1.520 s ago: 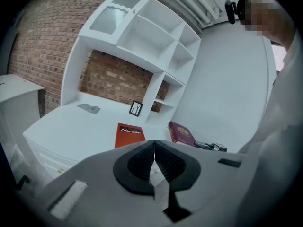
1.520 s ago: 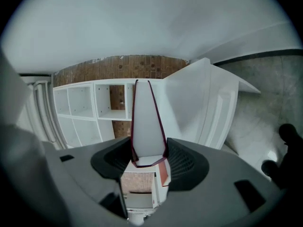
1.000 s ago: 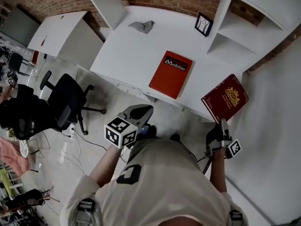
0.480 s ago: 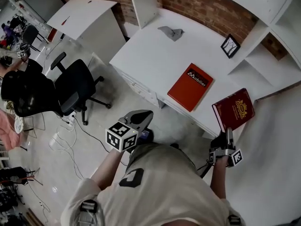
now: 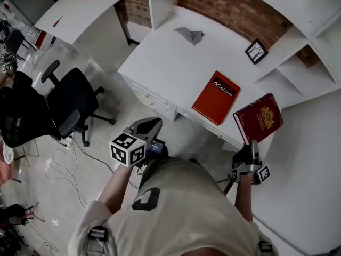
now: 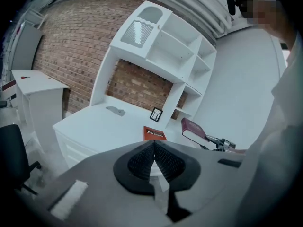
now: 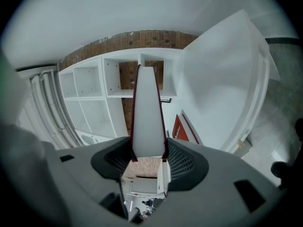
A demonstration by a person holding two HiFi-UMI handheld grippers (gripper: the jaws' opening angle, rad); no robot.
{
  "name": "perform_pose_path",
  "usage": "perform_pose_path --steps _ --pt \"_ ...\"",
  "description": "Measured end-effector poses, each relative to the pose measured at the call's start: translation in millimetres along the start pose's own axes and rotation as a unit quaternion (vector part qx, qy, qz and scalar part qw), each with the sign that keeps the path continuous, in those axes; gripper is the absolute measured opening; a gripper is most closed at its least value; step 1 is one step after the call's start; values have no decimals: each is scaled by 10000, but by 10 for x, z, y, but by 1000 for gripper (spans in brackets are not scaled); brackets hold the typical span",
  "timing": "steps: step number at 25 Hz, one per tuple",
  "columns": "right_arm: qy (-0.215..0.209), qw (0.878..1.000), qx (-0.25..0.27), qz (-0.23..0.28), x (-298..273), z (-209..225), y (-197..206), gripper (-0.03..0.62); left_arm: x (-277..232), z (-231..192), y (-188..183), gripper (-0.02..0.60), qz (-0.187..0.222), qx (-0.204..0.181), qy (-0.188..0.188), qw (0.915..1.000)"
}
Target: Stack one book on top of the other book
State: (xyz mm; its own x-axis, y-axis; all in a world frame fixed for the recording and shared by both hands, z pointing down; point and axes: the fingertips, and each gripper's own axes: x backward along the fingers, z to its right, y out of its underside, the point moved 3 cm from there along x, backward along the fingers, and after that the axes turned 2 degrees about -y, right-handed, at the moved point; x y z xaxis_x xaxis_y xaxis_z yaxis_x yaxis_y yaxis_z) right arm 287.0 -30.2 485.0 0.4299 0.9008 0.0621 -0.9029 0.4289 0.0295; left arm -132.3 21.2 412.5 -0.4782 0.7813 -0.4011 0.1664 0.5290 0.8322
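**Maroon book gripped in the right tool, orange book flat on the desk**

The right tool [image 5: 253, 143] was clenched on the lower edge of the maroon book [image 5: 259, 117]. The right gripper view showed both pads pressed against its covers with the pale page block between them. The book was held in the air off the near right corner of the white desk [image 5: 165, 63], and its gold-crested cover faced the head camera. It touched nothing but the tool.

The orange book [image 5: 216, 97], printed "Mobilier", lay flat on the desk near that front edge. In the head view it sat just left of the maroon book, with a narrow gap between them.

The left tool [image 5: 152, 124] hung low in front of the person, short of the desk and over the floor. Its pads met at the tips with nothing between them.

Farther back on the desk lay a crumpled grey cloth [image 5: 189, 34], and a small black picture frame [image 5: 256, 51] stood near the white shelving. A black office chair [image 5: 69, 103] stood on the floor to the left.
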Motion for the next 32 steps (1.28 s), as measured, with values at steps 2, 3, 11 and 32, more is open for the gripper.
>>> perform_pose_path --steps 2,3,11,32 --pt "80 9999 62 48 19 -42 116 213 44 -137 1 3 8 63 47 10000" --pt "107 9999 81 64 15 -67 187 213 74 -217 3 3 5 93 63 9999" --pt "198 9992 357 -1 -137 -133 531 213 273 -801 -54 3 132 237 -31 9996" --pt "-196 9997 20 -132 -242 -85 400 213 -30 -325 -164 3 -23 -37 154 9999"
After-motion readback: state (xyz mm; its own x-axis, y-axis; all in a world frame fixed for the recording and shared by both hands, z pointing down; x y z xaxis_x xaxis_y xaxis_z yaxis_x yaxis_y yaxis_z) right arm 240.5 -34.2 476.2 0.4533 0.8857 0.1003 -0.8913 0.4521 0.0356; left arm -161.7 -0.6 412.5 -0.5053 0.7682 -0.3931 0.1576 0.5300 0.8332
